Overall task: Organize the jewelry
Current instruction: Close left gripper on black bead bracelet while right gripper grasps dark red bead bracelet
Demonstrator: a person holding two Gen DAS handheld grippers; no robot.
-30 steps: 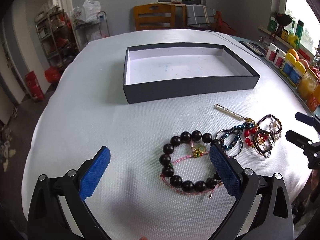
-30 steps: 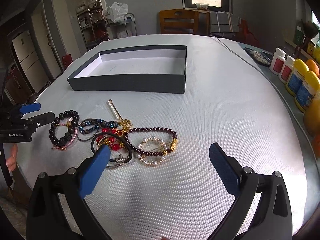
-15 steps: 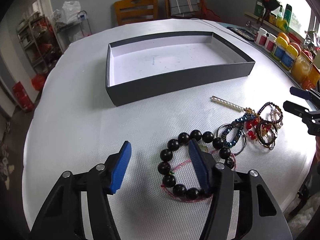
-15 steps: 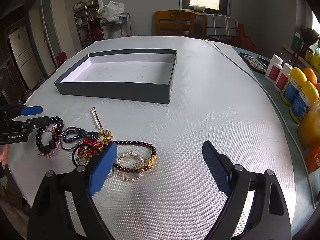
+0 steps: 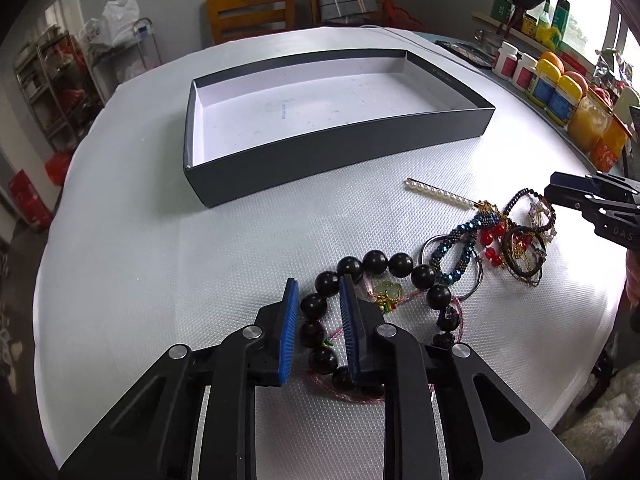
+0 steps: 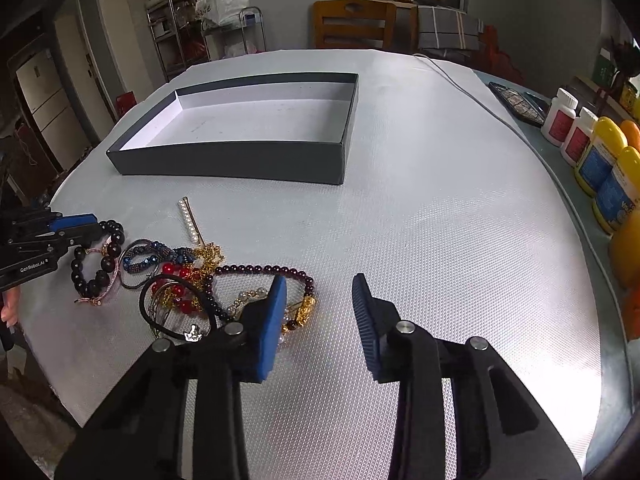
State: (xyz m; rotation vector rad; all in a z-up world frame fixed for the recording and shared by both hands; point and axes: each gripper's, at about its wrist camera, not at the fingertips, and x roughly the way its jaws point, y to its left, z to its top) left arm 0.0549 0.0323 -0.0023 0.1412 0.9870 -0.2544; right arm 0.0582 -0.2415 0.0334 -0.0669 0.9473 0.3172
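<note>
A pile of jewelry lies on the white table in front of a shallow dark box (image 5: pixel 340 148) (image 6: pixel 224 160) with a white inside. My left gripper (image 5: pixel 318 280) (image 6: pixel 94 224) is closing. The left side of the black bead bracelet (image 5: pixel 400 264) (image 6: pixel 102 276) lies between its blue pads, which do not squeeze it. My right gripper (image 6: pixel 319 278) (image 5: pixel 560 190) is also closing. The gold-charm end of the dark red bead bracelet (image 6: pixel 260 269) lies between its fingers, untouched by the right one. A pearl hairpin (image 5: pixel 436 192) (image 6: pixel 192 224) and a blue beaded bracelet (image 5: pixel 456 244) (image 6: pixel 148 252) lie in the pile.
Bottles and jars (image 5: pixel 556 88) (image 6: pixel 600 156) line the table's right edge. A wooden chair (image 5: pixel 250 12) stands behind the table, and a thin cable (image 6: pixel 460 80) runs over its far right. A hand (image 6: pixel 8 308) shows at the left edge.
Both pairs of jaws have narrowed a lot. The left gripper has come down around the black bracelet's left side. The right gripper has drawn closer to the dark red bracelet.
</note>
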